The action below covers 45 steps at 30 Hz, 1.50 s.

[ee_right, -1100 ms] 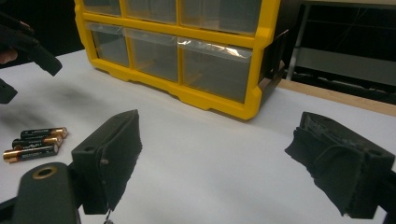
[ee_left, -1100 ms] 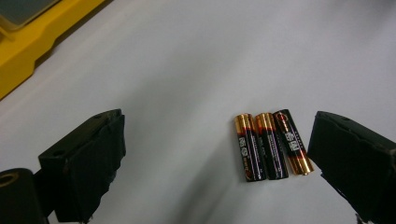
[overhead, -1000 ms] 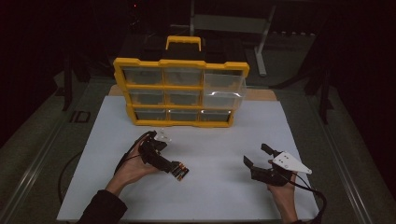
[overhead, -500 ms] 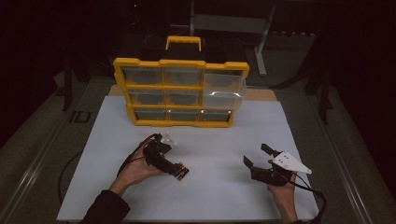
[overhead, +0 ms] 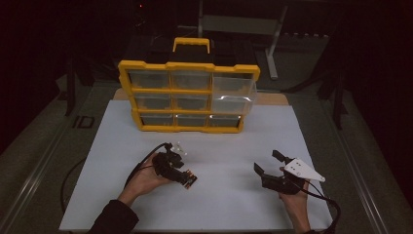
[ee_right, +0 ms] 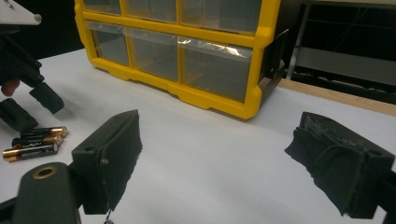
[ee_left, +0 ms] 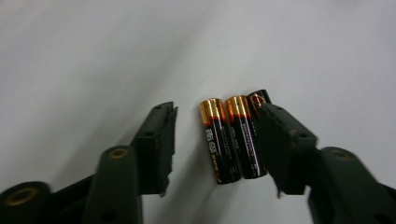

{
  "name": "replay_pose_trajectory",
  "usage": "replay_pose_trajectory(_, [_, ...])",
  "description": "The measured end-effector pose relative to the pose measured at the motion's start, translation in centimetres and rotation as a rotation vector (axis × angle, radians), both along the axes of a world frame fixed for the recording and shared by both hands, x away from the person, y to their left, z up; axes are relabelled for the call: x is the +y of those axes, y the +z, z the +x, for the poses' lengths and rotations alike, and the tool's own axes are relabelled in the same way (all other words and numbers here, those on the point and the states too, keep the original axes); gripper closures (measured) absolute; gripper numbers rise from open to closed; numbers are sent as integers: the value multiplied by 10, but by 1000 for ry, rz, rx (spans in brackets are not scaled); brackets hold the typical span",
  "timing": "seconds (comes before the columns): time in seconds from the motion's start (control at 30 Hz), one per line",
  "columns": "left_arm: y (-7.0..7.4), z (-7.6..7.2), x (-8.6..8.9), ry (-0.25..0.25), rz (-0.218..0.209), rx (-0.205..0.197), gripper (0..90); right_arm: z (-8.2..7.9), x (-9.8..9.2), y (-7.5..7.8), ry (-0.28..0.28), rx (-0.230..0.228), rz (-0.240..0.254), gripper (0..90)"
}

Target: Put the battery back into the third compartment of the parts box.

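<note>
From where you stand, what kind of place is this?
Probably a lab or workshop bench set up for recording: a white table in a dark room, a yellow drawer organizer, and batteries between the open left gripper jaws.

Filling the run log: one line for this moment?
left gripper: fingers just closing around three batteries, not yet pressing | right gripper: open, empty, over white mat | yellow drawer box: upright at back

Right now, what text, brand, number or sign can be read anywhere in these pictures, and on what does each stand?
None can be quoted.
AA batteries: pale print runs lengthwise down the black casings in the left gripper view, too blurred to read.
Table edge: a dark mark left of the white sheet, perhaps "ID", too dim to be sure.
Yellow drawer organizer: no label visible.
</note>
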State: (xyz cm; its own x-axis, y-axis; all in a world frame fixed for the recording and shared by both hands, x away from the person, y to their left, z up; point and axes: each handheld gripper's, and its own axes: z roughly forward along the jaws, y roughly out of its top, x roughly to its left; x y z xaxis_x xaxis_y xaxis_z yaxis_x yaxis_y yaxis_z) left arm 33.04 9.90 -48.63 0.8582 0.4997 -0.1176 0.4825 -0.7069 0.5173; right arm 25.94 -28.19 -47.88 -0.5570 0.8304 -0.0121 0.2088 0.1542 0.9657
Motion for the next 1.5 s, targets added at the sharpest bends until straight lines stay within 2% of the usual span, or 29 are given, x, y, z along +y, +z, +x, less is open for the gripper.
replay_pose_trajectory(0.07, [-2, 0, -1, 2, 1, 9, 528, 0, 0, 0, 0, 0, 0, 144])
replay_pose_trajectory(0.2, [-6, 0, -2, -2, 23, 20, 637, 0, 0, 0, 0, -1, -1, 144])
replay_pose_trajectory(0.27, [-7, 0, -3, -2, 26, 20, 650, 0, 0, 0, -1, -1, 0, 144])
replay_pose_trajectory(0.3, [-7, 0, -3, -1, 33, 16, 677, 0, 0, 0, -1, -1, 0, 144])
replay_pose_trajectory(0.33, [-9, 0, -6, 0, 57, 8, 720, 0, 0, 0, 0, -2, -1, 144])
replay_pose_trajectory(0.37, [-9, 0, -6, 0, 57, 8, 739, 0, 0, 0, 0, -2, -1, 144])
replay_pose_trajectory(0.4, [-12, -2, -9, -3, 96, -13, 742, 0, 0, 0, 0, -2, -1, 144])
replay_pose_trajectory(0.6, [-11, -4, -12, 8, 135, -37, 779, 0, 0, 0, 0, -1, -1, 145])
replay_pose_trajectory(1.03, [-11, -2, -9, -2, 114, -24, 779, 0, 1, 0, 3, -1, -4, 145])
replay_pose_trajectory(1.5, [-9, -3, -9, -25, 130, -28, 780, 0, 1, 0, 5, 0, -4, 145])
